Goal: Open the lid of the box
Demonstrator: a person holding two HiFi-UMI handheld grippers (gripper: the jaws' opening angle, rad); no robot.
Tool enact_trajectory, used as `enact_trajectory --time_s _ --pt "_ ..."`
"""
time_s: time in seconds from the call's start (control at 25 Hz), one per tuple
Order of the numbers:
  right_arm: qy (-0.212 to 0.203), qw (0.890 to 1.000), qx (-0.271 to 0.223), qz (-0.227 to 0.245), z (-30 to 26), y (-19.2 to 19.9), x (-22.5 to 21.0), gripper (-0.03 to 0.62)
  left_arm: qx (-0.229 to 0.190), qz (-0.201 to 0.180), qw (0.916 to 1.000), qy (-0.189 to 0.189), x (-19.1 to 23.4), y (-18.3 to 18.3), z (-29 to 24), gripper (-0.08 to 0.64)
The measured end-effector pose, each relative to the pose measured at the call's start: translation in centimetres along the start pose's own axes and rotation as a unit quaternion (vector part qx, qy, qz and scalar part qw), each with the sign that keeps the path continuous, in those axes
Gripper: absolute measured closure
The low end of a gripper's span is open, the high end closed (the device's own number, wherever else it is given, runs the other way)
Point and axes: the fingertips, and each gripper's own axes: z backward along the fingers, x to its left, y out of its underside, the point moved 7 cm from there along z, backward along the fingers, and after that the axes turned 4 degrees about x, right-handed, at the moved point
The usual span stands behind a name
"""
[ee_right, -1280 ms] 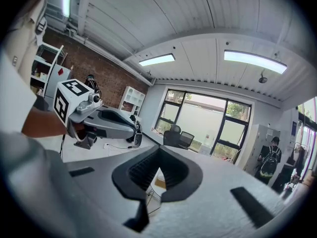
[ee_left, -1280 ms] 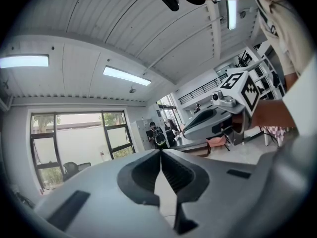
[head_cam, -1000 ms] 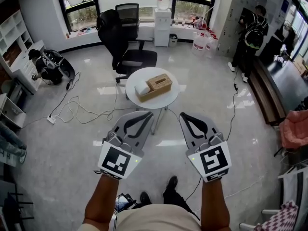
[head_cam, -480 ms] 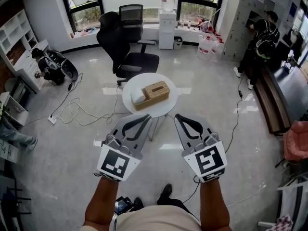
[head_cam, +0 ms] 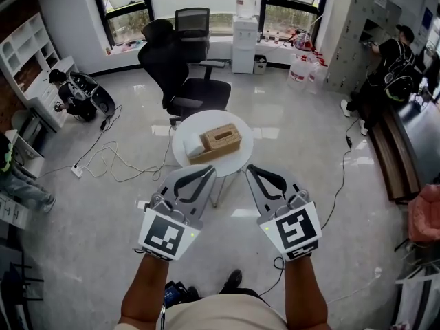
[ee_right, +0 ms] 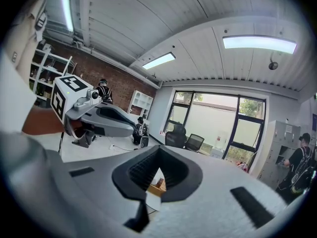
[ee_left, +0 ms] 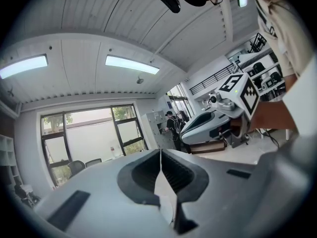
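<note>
1. left gripper (head_cam: 206, 172) and right gripper (head_cam: 256, 173): both pairs of jaws pressed together, nothing pinched, apart from the box.
2. box (head_cam: 220, 140) sits on round white table (head_cam: 238, 159) ahead; right gripper view glimpses it, left doesn't.
3. glossy floor (head_cam: 103, 212), black office chair (head_cam: 180, 67), loose cables (head_cam: 117, 158).

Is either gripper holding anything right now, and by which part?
Nothing is held. The left gripper and the right gripper are both shut and empty, short of the wooden box on the round table.
</note>
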Motion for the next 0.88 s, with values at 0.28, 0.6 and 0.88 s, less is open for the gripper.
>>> enact_trajectory --time_s 0.28,0.6,0.88 --pt "-0.002 1.000 -0.001 -0.009 -0.3 1.6 -3.8 0.601 0.007 -0.005 1.0000 0.003 -0.7 -0.5 -4.1 0.545" --pt "0.001 1.000 -0.003 -0.019 0.0 3.3 -7.0 0.601 0.010 -0.007 0.9999 0.008 -1.8 -1.1 -7.5 0.545" --pt "0.021 1.000 0.011 -0.021 -0.5 4.6 -8.4 0.601 -0.002 0.000 0.9995 0.032 -1.6 -0.4 -10.1 0.545"
